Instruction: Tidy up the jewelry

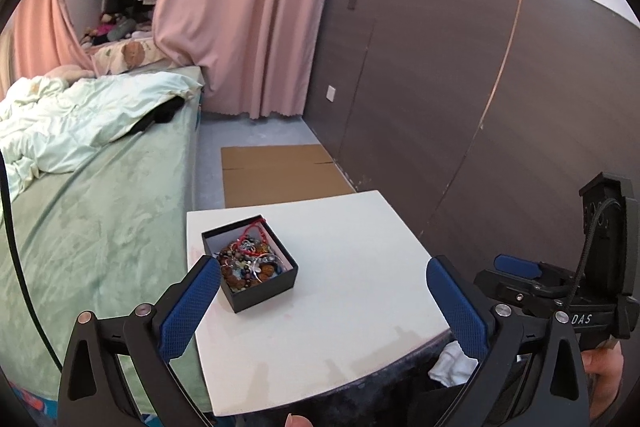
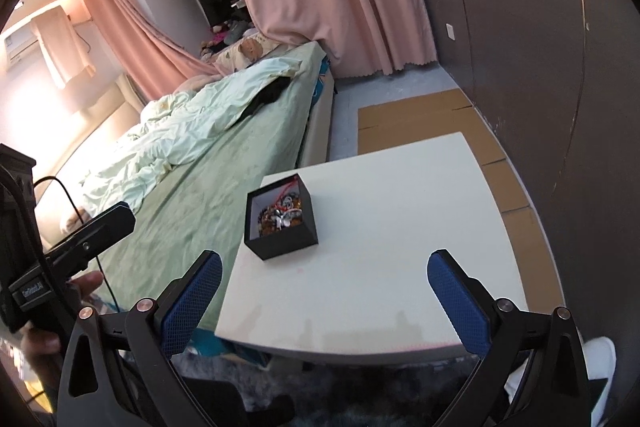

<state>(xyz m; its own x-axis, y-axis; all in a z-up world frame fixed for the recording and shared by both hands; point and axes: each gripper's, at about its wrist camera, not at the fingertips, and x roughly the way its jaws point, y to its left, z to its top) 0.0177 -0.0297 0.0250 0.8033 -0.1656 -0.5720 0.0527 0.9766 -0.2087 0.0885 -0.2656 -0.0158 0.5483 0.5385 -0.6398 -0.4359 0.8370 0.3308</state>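
Observation:
A small black box [image 1: 262,287] stands on the left part of a white table [image 1: 340,307], filled with a tangle of beaded jewelry [image 1: 250,259] and a red cord. The same black box [image 2: 288,241] with its jewelry [image 2: 282,213] shows in the right wrist view. My left gripper [image 1: 324,271] hovers near the table's front edge, open wide, nothing between its blue pads; its left pad overlaps the box's near corner in the picture. My right gripper [image 2: 324,263] is also open and empty, pulled back over the table's near side [image 2: 380,247].
A bed with green sheet [image 1: 100,227] and rumpled duvet borders the table's left. Flat cardboard [image 1: 280,171] lies on the floor beyond. A dark wall panel [image 1: 500,107] runs along the right, pink curtains [image 1: 248,7] behind. The other gripper's body [image 1: 600,267] sits at the right.

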